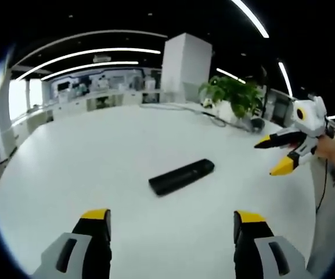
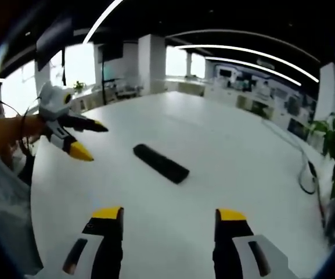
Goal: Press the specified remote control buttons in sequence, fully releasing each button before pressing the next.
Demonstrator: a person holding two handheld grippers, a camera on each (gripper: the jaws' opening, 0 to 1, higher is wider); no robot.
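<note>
A black remote control [image 1: 182,176] lies flat near the middle of the white table [image 1: 86,163], slanted across the left gripper view. My left gripper [image 1: 172,218] hovers short of it, open, with nothing between its yellow-tipped fingers. The right gripper [image 1: 274,156] comes in from the right, held by a hand, open and above the table, apart from the remote. In the right gripper view the remote [image 2: 161,163] lies ahead of my right gripper [image 2: 169,215], whose jaws stand wide apart and hold nothing. The left gripper [image 2: 92,140] hangs open at the left.
A potted plant [image 1: 234,93] and a cable [image 1: 213,119] sit at the table's far side, beside a white pillar [image 1: 184,67]. The plant [image 2: 332,145] also stands at the right edge of the right gripper view. A hand [image 2: 4,133] holds the left gripper.
</note>
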